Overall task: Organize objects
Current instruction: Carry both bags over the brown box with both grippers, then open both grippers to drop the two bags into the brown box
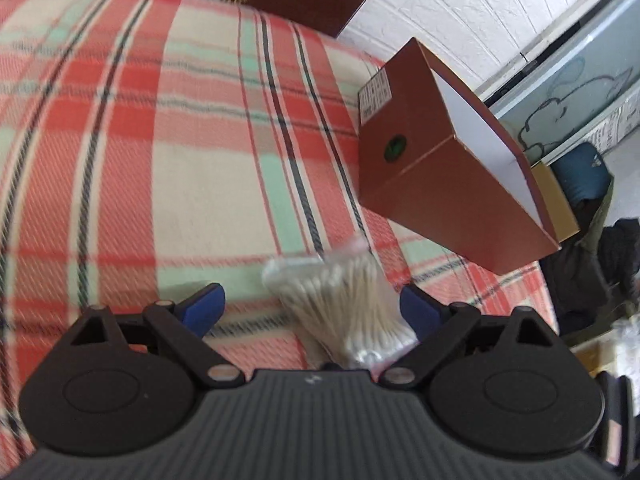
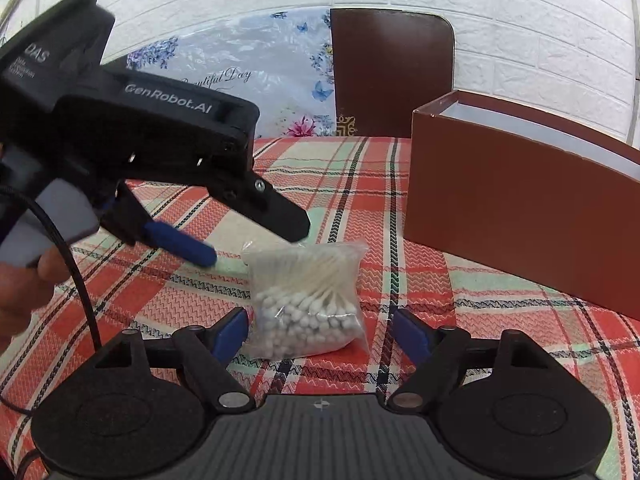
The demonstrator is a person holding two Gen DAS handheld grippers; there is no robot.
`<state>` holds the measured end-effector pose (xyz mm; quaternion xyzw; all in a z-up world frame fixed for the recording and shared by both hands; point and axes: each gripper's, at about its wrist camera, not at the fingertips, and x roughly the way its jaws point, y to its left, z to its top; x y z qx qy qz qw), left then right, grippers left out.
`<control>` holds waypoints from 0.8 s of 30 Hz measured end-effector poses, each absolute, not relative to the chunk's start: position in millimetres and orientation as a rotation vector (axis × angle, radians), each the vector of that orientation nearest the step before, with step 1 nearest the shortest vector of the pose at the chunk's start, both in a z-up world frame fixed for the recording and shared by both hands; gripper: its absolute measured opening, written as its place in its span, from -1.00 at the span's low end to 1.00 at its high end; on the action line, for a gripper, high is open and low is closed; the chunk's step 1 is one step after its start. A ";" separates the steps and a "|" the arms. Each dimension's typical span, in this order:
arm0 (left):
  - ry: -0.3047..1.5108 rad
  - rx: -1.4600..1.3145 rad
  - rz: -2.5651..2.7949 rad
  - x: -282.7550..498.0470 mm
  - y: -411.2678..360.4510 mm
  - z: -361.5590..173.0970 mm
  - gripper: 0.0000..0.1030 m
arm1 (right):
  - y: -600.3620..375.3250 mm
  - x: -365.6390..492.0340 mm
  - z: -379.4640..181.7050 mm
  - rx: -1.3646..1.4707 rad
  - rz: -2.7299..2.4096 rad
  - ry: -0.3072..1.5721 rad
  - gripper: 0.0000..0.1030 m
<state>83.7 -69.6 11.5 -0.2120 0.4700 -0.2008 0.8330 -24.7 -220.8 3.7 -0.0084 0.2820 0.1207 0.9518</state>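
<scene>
A clear bag of cotton swabs [image 2: 306, 300] was seen lying flat on the checked cloth [image 2: 420, 360] of the worktop, in the lower middle of the right wrist view. The white tips were at the bottom of the bag and the sticks ran up the frame, tipped a little to the right. So the long way of the bag was lined up close to the way the right hand-held gripper [image 2: 320, 336] was pointed.

The right hand-held gripper was spread wide. Its two blue fingers [image 2: 230, 334] were set one on each side of the bag's lower end. The bag was not pinched, and a small gap could be seen on the right side.

The left hand-held gripper [image 2: 256, 246] was seen coming in from the upper left of that frame, tilted down, held by a hand [image 2: 24, 280]. It was also spread open, with its tips just above the bag's top edge. In the left wrist view, which was blurred, the bag [image 1: 344, 308] was seen low in the frame between the open fingers, nearer the right one.

Both hand-held grippers were judged to be near the bag, but the right one was set best for a grab.

The open brown box [image 2: 520, 216] was stood on the right side of the frame, apart from the bag. It was judged to be the place where the bag belonged.
</scene>
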 end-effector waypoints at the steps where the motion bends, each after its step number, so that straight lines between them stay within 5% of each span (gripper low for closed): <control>1: 1.006 -0.480 -0.430 82.4 -69.5 7.9 0.85 | -220.8 -24.0 3.3 -0.016 0.249 0.573 0.51; 4: 1.008 -0.502 -0.419 79.2 -72.4 1.6 0.84 | -218.6 -20.8 0.7 -0.025 0.260 0.575 0.48; 5: 1.005 -0.488 -0.415 81.2 -75.5 2.7 0.79 | -216.3 -19.1 -0.2 -0.033 0.268 0.582 0.22; 8: 1.022 -0.432 -0.425 88.3 -84.1 5.5 0.08 | -211.5 -16.4 0.0 -0.054 0.301 0.573 -0.19; 24: 0.695 -0.117 -0.602 127.7 -173.8 137.5 0.03 | -269.5 8.5 82.8 -0.023 0.126 0.181 -0.21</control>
